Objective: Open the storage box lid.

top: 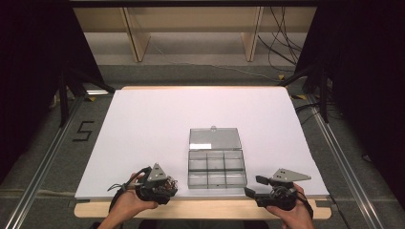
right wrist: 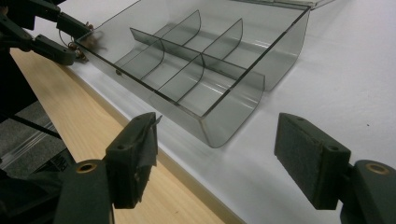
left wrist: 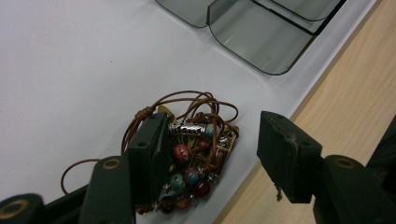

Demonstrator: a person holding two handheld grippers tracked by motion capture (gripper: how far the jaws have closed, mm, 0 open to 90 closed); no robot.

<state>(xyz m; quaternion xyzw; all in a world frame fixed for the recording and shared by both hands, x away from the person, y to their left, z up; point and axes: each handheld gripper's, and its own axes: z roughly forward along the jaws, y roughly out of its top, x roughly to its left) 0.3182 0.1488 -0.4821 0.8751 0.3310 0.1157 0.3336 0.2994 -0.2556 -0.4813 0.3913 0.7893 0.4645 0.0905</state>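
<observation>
Two grippers were at the near edge of the white table (top: 143, 124). The left gripper (left wrist: 212, 149) had its jaws spread, one pad against a tangled bracelet (left wrist: 194, 154) of brown cord and coloured beads, the other pad standing clear of it; whether the bracelet was held could not be told. It lay by the table's near edge, just left of the clear compartment box (top: 216, 169). The right gripper (right wrist: 217, 156) had its jaws wide apart and empty, near the box's right corner. One legible mark, "5" (top: 84, 130), was on the floor to the left. No brand or label was readable on the box.
</observation>
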